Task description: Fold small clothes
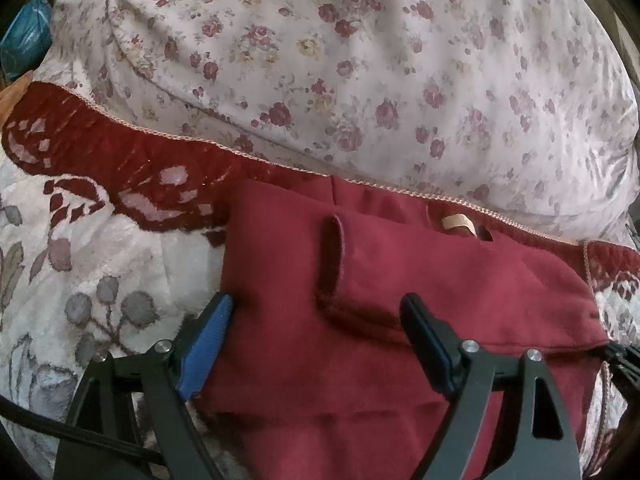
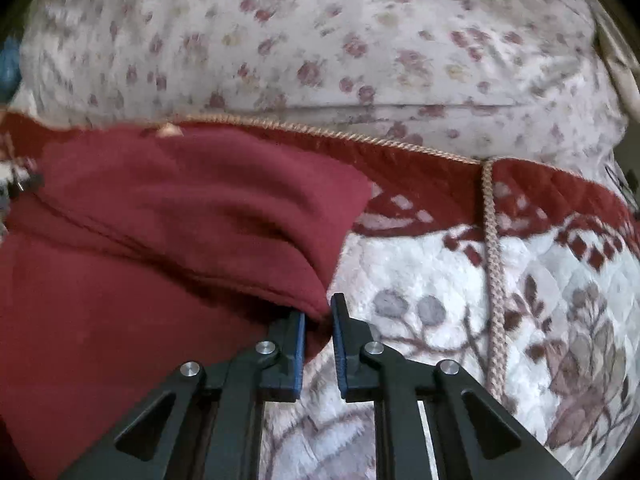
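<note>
A dark red garment point(image 1: 400, 280) lies on the quilt, partly folded, with a sleeve cuff lying on its middle and a tan neck label point(image 1: 458, 224) at its far edge. My left gripper point(image 1: 316, 312) is open, its jaws spread wide over the garment's near left part, the left blue pad point(image 1: 206, 348) at the cloth's left edge. In the right wrist view the garment point(image 2: 160, 208) fills the left side. My right gripper point(image 2: 318, 316) is shut on the garment's right corner, a fold of red cloth pinched between the pads.
The white, grey and red patterned quilt point(image 2: 460, 280) has a tan corded edge point(image 2: 494, 264). A big floral pillow point(image 1: 360, 60) rises behind the garment. A blue object point(image 1: 24, 32) sits at the far left.
</note>
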`<state>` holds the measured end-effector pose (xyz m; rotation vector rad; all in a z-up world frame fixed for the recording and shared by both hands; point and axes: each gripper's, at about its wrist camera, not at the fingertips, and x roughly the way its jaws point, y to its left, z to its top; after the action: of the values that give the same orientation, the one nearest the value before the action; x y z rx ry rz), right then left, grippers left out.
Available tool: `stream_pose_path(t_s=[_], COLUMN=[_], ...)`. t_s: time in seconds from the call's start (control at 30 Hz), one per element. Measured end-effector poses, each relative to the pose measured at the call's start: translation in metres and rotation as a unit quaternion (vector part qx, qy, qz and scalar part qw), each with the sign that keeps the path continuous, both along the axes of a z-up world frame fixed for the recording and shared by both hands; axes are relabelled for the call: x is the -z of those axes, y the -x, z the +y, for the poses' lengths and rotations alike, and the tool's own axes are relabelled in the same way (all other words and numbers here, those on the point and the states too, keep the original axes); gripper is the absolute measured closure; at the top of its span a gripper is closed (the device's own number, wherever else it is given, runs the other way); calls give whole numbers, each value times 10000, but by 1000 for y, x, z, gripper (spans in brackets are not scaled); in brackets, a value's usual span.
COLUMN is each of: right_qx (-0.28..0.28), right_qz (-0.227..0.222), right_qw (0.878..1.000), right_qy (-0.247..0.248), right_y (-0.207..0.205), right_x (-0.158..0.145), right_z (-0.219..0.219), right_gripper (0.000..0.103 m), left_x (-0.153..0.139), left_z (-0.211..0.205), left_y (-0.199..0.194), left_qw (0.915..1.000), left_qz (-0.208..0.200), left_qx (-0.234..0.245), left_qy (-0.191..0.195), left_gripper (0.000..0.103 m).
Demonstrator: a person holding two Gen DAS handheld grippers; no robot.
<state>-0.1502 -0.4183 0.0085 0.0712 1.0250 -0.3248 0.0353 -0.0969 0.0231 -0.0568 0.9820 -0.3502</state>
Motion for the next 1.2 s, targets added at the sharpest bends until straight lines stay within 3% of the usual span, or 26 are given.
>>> stream_pose_path(t_s=[0.17, 0.23, 0.3, 0.37, 0.43, 0.5, 0.73, 0.8, 0.9, 1.07, 1.13, 1.2], right_qx=[-133, -174, -193, -186, -45, -6, 136, 131, 108, 104, 69, 37], right_qz=[500, 351, 57, -367, -728, -843, -617, -637, -625, -571, -548, -495], right_qw=[9987, 9990, 9991, 9977, 9953, 9926, 9907, 9906, 9905, 9903, 9903, 9910], right_qy=[-15, -223, -382, -531, -641, -869, -1204, -1203, -1217, -1264, -1273, -1245], right_y=[2, 6, 13, 22, 26, 24, 12, 12, 10, 9, 8, 7], right_x=[13, 2, -14, -34, -48, -51, -29, -28, -26, -24, -23, -21], right_z=[4, 8, 9, 9, 7, 5, -6, -6, -7, -5, -4, -2], right_gripper=[90, 85, 73, 31, 20, 20, 20, 20, 20, 20, 20, 20], left_x=[-4, -8, -9, -6, 0, 3, -2, -4, -9, -25, -26, -19], left_z=[8, 14, 17, 14, 7, 0, -7, -3, 4, 11, 5, -4], left_y=[0, 0, 1, 0, -1, 0, 1, 0, -1, 7, 10, 11], left_qw=[9997, 9992, 9986, 9988, 9993, 9998, 9993, 9994, 9993, 9979, 9977, 9987], left_qz=[124, 106, 97, 107, 117, 31, -335, -342, -355, -528, -559, -330], left_qx=[-68, -144, -180, -172, -130, -69, -10, -31, -65, -110, 65, 247], left_qy=[179, 352, 480, 452, 321, 170, -143, -75, -25, 370, 388, 298], left_gripper=[18, 18, 18, 18, 18, 20, 71, 75, 76, 52, 49, 47])
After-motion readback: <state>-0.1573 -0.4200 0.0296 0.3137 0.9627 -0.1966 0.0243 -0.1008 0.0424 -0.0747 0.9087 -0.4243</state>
